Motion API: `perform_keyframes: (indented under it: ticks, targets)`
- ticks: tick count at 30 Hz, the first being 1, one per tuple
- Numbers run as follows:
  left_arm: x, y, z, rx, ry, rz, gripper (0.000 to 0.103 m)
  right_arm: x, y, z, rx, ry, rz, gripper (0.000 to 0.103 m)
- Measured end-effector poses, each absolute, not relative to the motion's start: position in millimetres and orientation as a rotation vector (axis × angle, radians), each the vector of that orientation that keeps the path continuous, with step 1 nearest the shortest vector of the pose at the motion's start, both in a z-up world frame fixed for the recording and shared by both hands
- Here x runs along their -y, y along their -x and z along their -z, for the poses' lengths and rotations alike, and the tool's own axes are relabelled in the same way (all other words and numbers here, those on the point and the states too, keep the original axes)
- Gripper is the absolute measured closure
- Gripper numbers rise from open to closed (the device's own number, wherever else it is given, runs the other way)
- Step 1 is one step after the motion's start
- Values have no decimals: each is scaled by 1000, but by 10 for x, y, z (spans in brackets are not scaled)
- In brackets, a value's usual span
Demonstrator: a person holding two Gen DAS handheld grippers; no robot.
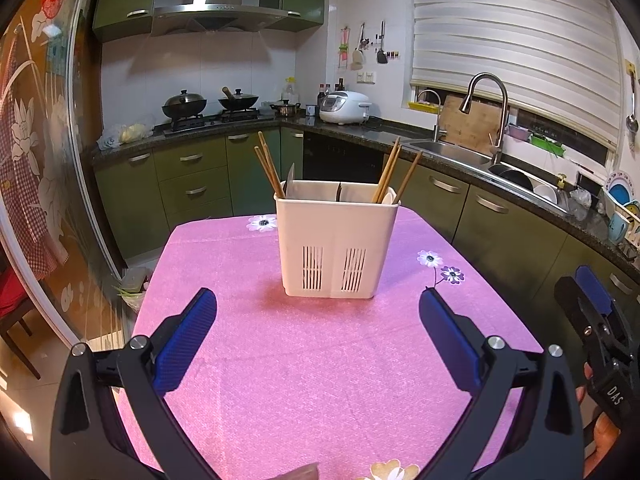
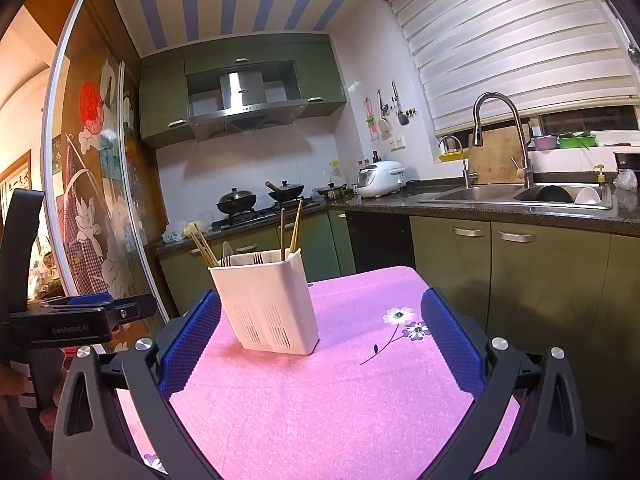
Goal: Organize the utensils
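Observation:
A white plastic utensil caddy (image 1: pixel 335 245) stands upright on the pink tablecloth (image 1: pixel 304 380). It holds wooden chopsticks (image 1: pixel 267 168) on its left side, more chopsticks (image 1: pixel 394 174) on its right, and a knife blade (image 1: pixel 290 181). In the right wrist view the caddy (image 2: pixel 266 302) shows chopsticks (image 2: pixel 295 227), a spoon and forks. My left gripper (image 1: pixel 318 318) is open and empty, short of the caddy. My right gripper (image 2: pixel 320 320) is open and empty, with the caddy just ahead between its fingers. Each gripper also shows in the other's view, the right one (image 1: pixel 596 312) and the left one (image 2: pixel 76 316).
Green kitchen cabinets (image 1: pixel 192 184) and a dark counter ring the table. A stove with woks (image 1: pixel 208 108), a rice cooker (image 1: pixel 344 107) and a sink with a tall faucet (image 1: pixel 486 116) line the counter. A glass door (image 1: pixel 36 184) stands at the left.

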State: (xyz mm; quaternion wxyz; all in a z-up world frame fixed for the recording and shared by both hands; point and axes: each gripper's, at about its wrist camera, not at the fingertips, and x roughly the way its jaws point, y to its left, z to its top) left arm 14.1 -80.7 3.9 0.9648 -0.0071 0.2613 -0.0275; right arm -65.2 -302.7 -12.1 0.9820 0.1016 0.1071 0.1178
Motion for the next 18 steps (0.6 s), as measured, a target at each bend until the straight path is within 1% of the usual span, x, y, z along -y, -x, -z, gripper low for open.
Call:
perform_keyframes:
  ticks: [11,18]
  targets:
    - [862,-182,21,-551,-11,60,6,2993,612,170,-230,-197,-234,4]
    - [845,-160,17,-508,-31,5,6,3001,581,210,-240,-194,-232,4]
